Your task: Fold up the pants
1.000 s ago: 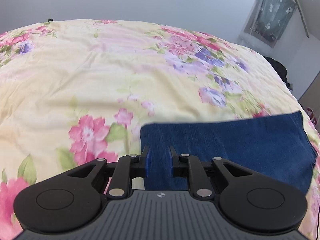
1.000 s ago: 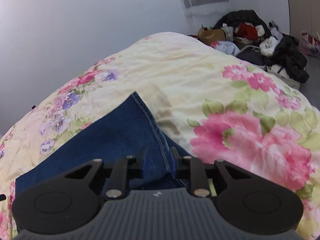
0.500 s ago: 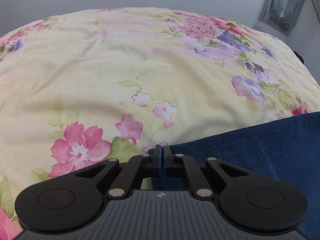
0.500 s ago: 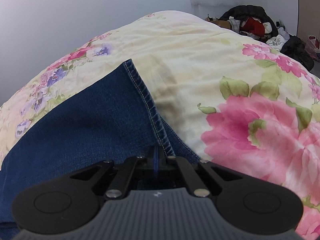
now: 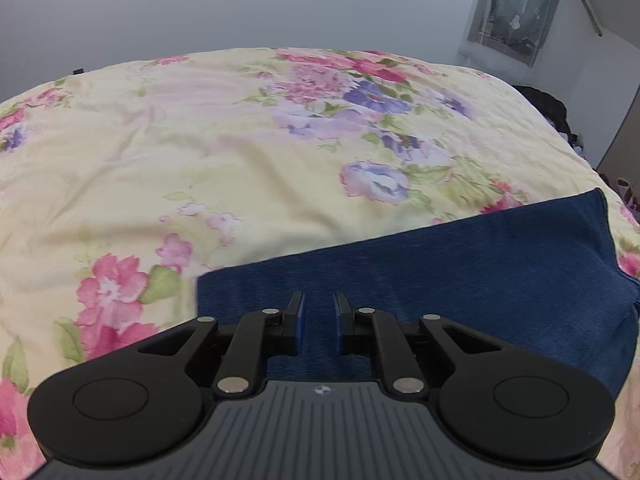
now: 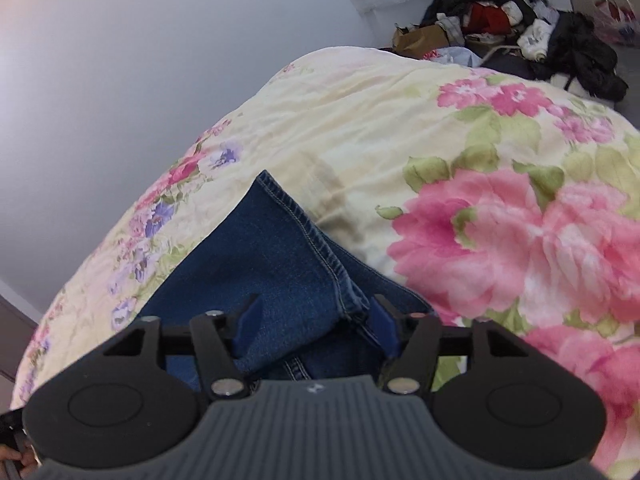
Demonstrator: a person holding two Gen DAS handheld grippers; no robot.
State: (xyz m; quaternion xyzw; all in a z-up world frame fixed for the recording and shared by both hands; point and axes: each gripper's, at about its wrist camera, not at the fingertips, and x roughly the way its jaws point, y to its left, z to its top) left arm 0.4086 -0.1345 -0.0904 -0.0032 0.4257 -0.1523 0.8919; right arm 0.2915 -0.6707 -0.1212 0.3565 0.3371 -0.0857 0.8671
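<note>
Soft, even daylight fills both views, with no glare and only faint shadows. In the left wrist view the curtained window [image 5: 516, 8] at 1 o'clock glows pale, and the bedspread [image 5: 224, 152] looks slightly washed out. Fisheye distortion bulges the bed into a dome and darkens the corners. In the right wrist view the big pink flower [image 6: 532, 248] at 3 o'clock is smeared, while the pants [image 6: 280, 256] show crisp stitching.

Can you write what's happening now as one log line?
left claw: opening, over pants | right claw: opening, straddling hem | pants: folded on floral bedspread
</note>
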